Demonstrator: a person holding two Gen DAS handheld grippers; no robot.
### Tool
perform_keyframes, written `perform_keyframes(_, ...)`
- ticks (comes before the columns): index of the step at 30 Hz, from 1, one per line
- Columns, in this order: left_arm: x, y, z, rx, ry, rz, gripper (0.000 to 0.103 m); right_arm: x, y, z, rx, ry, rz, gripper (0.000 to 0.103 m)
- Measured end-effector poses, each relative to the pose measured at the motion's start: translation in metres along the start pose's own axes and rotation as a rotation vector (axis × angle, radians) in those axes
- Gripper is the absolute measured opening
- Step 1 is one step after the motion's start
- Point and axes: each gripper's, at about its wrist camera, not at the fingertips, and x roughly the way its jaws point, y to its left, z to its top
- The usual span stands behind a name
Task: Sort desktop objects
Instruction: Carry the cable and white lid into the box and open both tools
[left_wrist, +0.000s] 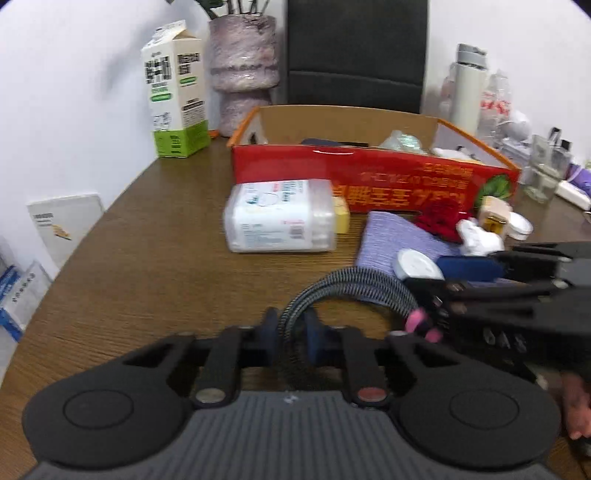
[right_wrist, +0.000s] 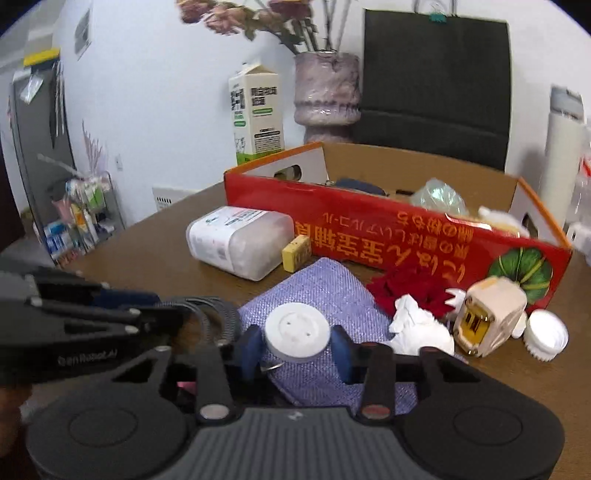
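We work on a brown wooden table (left_wrist: 155, 258), where the red cardboard box (left_wrist: 369, 177) stands open-topped at the back, already holding several items. In front of it lie a clear plastic tub (left_wrist: 280, 216) and a lilac woven cloth (right_wrist: 317, 291).

Our left gripper (left_wrist: 291, 332) is nearly closed on a braided cable (left_wrist: 354, 284), which loops limp and light, so we judge a pinch at mid-loop best. Our right gripper (right_wrist: 297, 349) brackets a white round cap (right_wrist: 297, 332) (stiff, light, probably slick); whether its fingers touch the cap, we cannot tell.

The box's near wall needs clearing. The bare table lies to the left.
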Motion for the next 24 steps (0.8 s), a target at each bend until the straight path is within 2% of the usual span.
perform_keyframes(3,-0.016,-0.004,-0.005,0.003,-0.025,-0.002,0.011,-0.006,-0.006,-0.001,0.038,-0.032,-0.018,0.037)
perform_keyframes(8,-0.071,-0.007,0.003,-0.001,-0.222,-0.045,0.012,-0.044,-0.014,0.008,0.097,-0.184,-0.004,0.038)
perform_keyframes(11,-0.086,-0.007,0.023,0.002,-0.294,-0.093,0.012,-0.066,-0.019,0.014,0.12,-0.283,-0.013,0.038)
perform_keyframes(13,-0.084,-0.008,0.043,0.021,-0.3,-0.107,0.012,-0.079,-0.021,0.021,0.096,-0.339,-0.078,0.038)
perform_keyframes(16,-0.071,-0.002,0.083,-0.004,-0.314,-0.14,0.011,-0.087,-0.037,0.041,0.056,-0.369,-0.155,0.038)
perform_keyframes(19,-0.043,0.001,0.123,-0.032,-0.308,-0.133,0.011,-0.082,-0.069,0.066,0.111,-0.377,-0.177,0.038)
perform_keyframes(24,0.039,0.01,0.184,-0.106,-0.194,-0.083,0.011,-0.038,-0.122,0.112,0.253,-0.303,-0.213,0.038)
